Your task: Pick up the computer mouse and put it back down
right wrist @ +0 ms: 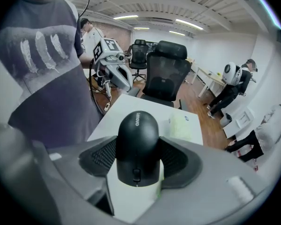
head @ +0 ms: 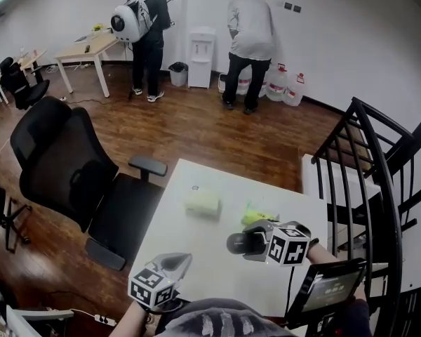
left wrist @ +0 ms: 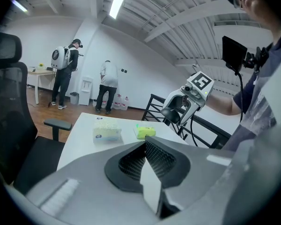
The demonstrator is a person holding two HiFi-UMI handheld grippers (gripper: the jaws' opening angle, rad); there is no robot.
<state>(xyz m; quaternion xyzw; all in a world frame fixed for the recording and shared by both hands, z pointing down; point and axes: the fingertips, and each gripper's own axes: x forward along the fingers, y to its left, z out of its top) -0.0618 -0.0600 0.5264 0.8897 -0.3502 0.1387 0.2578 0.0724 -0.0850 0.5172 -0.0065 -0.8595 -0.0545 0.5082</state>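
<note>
A black computer mouse [right wrist: 136,144] sits clamped between the two pads of my right gripper [right wrist: 136,162], its rounded back pointing away from the camera. In the head view the right gripper [head: 241,243] holds the mouse [head: 234,243] just above the white table [head: 196,258], near its right front part. My left gripper [head: 175,264] hovers at the table's front edge, lower left of the mouse. In the left gripper view its jaws [left wrist: 144,161] meet with nothing between them, and the right gripper [left wrist: 180,108] shows ahead to the right.
On the table lie a pale tissue pack [head: 202,202] and a yellow-green pack [head: 258,216] behind the mouse. A black office chair [head: 63,163] stands left of the table, a black railing [head: 379,188] to its right. Two people stand at the far wall.
</note>
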